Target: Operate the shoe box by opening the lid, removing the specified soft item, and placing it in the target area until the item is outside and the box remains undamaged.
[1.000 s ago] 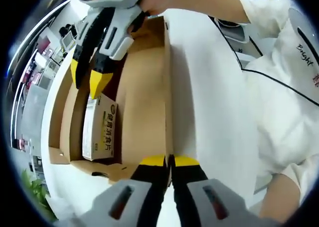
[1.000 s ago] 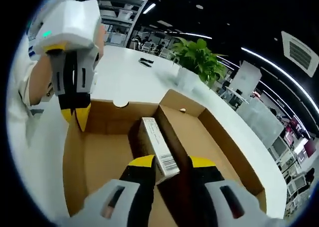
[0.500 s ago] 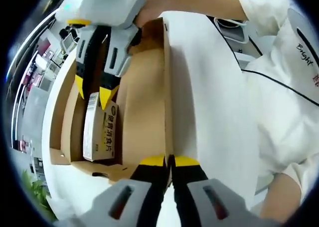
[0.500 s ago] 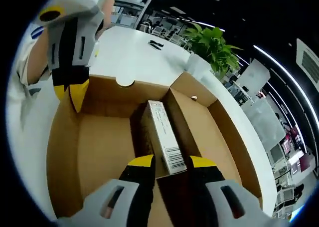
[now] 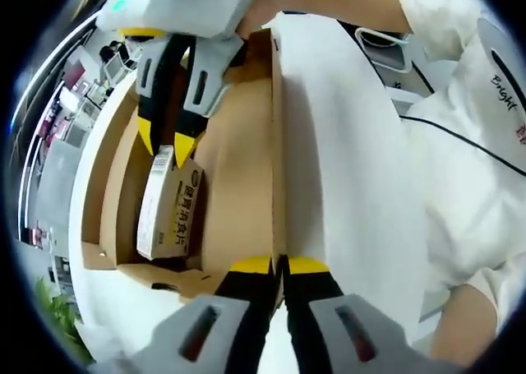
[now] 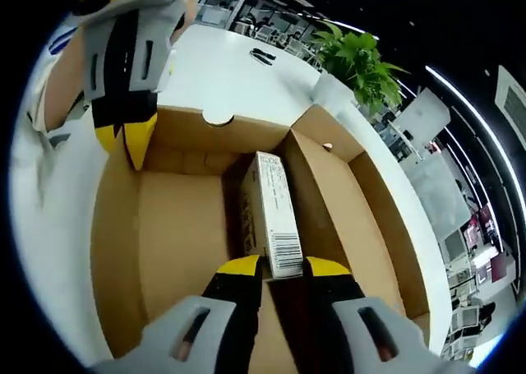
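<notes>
The open brown cardboard shoe box (image 5: 238,168) lies on a white table. Inside it, against the inner wall, is a small printed carton (image 5: 168,210). My left gripper (image 5: 279,265) is shut on the thin top edge of the box's side wall. My right gripper (image 5: 168,140) comes in from above, shut on the carton's near end, and the carton is tilted. In the right gripper view, my right gripper (image 6: 283,267) pinches the barcode end of the carton (image 6: 269,201). The left gripper (image 6: 127,140) holds the shoe box (image 6: 177,234) wall at upper left.
A person in a white shirt (image 5: 460,144) stands close to the table (image 5: 329,144). A potted green plant (image 6: 353,57) and a small black item (image 6: 263,56) sit on the table beyond the box. Office shelves and desks lie in the dim background.
My right gripper's jaws have come down around the carton's end and shut on it. The carton has tilted away from the wall. My left gripper has kept its hold on the box wall.
</notes>
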### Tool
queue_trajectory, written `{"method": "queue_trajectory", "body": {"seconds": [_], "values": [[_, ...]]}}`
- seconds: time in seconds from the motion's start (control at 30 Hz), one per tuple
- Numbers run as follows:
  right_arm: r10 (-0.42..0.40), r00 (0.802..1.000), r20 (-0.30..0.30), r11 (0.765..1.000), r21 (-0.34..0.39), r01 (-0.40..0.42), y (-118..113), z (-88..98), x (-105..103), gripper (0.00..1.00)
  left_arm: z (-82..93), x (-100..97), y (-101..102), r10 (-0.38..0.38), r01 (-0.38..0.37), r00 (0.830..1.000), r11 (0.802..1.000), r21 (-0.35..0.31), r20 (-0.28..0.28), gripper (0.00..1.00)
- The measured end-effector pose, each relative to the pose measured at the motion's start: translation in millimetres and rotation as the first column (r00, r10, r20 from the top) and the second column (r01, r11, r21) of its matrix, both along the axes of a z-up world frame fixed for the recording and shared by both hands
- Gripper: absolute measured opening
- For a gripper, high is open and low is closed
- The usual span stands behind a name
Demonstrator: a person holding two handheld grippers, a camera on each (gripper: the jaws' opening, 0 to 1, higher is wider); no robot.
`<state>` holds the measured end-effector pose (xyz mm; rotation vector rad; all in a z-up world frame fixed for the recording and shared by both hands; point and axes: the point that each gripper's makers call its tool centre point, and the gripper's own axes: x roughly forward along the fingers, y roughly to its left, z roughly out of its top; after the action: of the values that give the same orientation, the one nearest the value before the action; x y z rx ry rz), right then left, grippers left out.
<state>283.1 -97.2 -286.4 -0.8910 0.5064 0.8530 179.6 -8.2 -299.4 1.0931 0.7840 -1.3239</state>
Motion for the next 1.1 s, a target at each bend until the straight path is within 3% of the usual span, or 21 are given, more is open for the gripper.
{"method": "queue_trajectory", "body": {"seconds": [0.17, 0.23, 0.27, 0.33, 0.43, 0.57, 0.67, 0.73, 0.8, 1.1], "values": [[0.001, 0.997, -0.071, 1.0, 0.003, -0.001, -5.1, -0.5, -8.9, 0.19, -0.1, -0.2, -0.1, 0.001, -0.001, 1.0, 1.0, 0.0, 0.001, 0.03], [-0.018, 0.991, -0.135, 1.0, 0.022, 0.021, -5.7, -0.5, -11.6, 0.19, -0.1, -0.3, -0.3, -0.005, 0.005, 1.0, 1.0, -0.002, 0.005, 0.03], [-0.018, 0.981, -0.193, 0.999, 0.029, 0.024, -4.5, -1.7, -15.0, 0.24, -0.2, -0.5, -0.4, -0.004, 0.004, 1.0, 1.0, -0.001, 0.002, 0.03], [-0.023, 0.977, -0.214, 0.996, 0.085, 0.042, 1.9, 5.4, -12.8, 0.33, -0.2, -0.6, -0.4, 0.004, -0.004, 1.0, 1.0, -0.001, -0.002, 0.03], [-0.007, 0.957, -0.289, 0.994, 0.102, 0.038, 8.9, 10.0, -15.9, 0.34, -0.3, -0.8, -0.6, 0.002, -0.002, 1.0, 1.0, -0.005, -0.003, 0.03], [0.013, 0.947, -0.322, 1.0, 0.022, -0.006, 13.8, 5.8, -14.5, 0.35, -0.3, -1.1, -0.9, -0.001, 0.001, 1.0, 1.0, -0.008, 0.003, 0.03], [0.022, 0.937, -0.348, 1.0, 0.027, -0.014, 27.5, 6.3, -13.1, 0.34, -0.2, -1.3, -1.1, -0.006, 0.006, 1.0, 1.0, -0.018, 0.007, 0.03], [0.009, 0.929, -0.37, 0.999, -0.028, -0.021, 29.4, 1.6, -12.2, 0.34, 0.0, -1.1, -1.6, -0.006, 0.006, 1.0, 1.0, -0.025, 0.009, 0.03], [0.023, 0.938, -0.346, 0.999, -0.032, -0.037, 37.2, 0.9, -5.7, 0.3, 0.2, -1.0, -2.0, 0.001, 0.0, 1.0, 0.999, -0.033, 0.008, 0.03], [-0.007, 0.913, -0.409, 0.993, -0.111, -0.042, 42.2, -12.7, -6.2, 0.19, 1.0, -0.5, -2.3, -0.009, 0.01, 1.0, 0.999, -0.043, 0.016, 0.04]]}}
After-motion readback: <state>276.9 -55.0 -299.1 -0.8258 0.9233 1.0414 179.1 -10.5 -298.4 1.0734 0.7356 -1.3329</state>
